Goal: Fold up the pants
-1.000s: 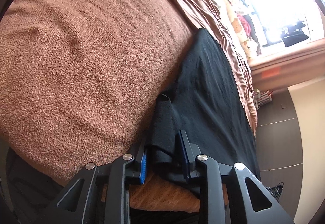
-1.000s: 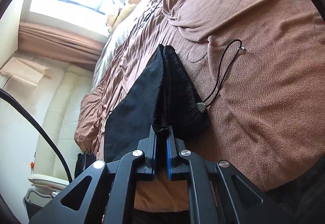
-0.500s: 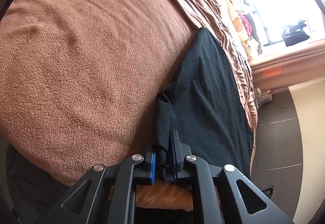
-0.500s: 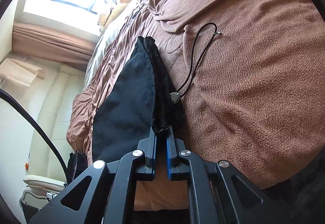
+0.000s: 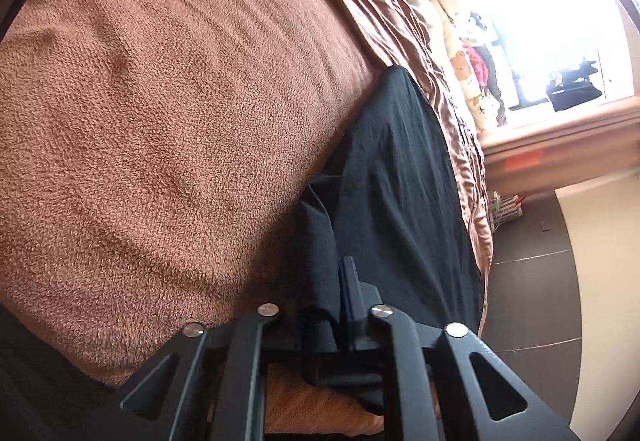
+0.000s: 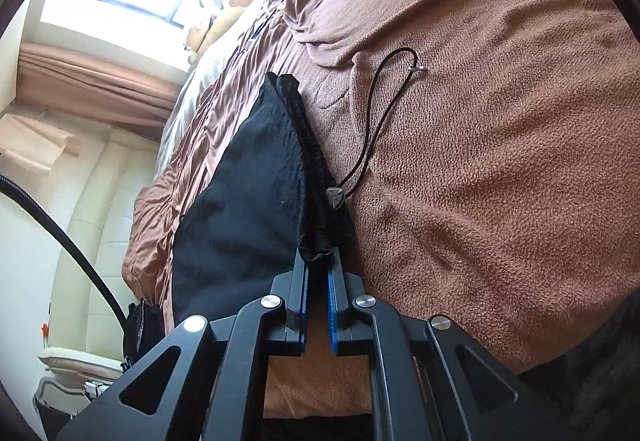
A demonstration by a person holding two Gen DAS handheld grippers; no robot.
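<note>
Black pants (image 5: 400, 177) lie along the brown fleece blanket (image 5: 160, 121) on a bed. My left gripper (image 5: 332, 281) is shut on a fold of the pants' near edge, and the cloth hides its left finger. In the right wrist view the pants (image 6: 248, 177) run away from me, with the gathered waistband on the right side. My right gripper (image 6: 318, 261) is shut on the waistband end. A black drawstring (image 6: 376, 121) with a metal tip trails from the waistband over the blanket (image 6: 500, 161).
A satin brown cover (image 5: 400, 1) and a bear-print pillow (image 5: 460, 53) lie toward a bright window. Dark floor (image 5: 532, 281) lies past the bed's edge. A cream sofa (image 6: 88, 209) and a black cable (image 6: 60, 237) are at the left.
My left gripper went from open around the pants' edge to shut on it. My right gripper stayed shut on the waistband, and the pants and drawstring shifted a little in its view.
</note>
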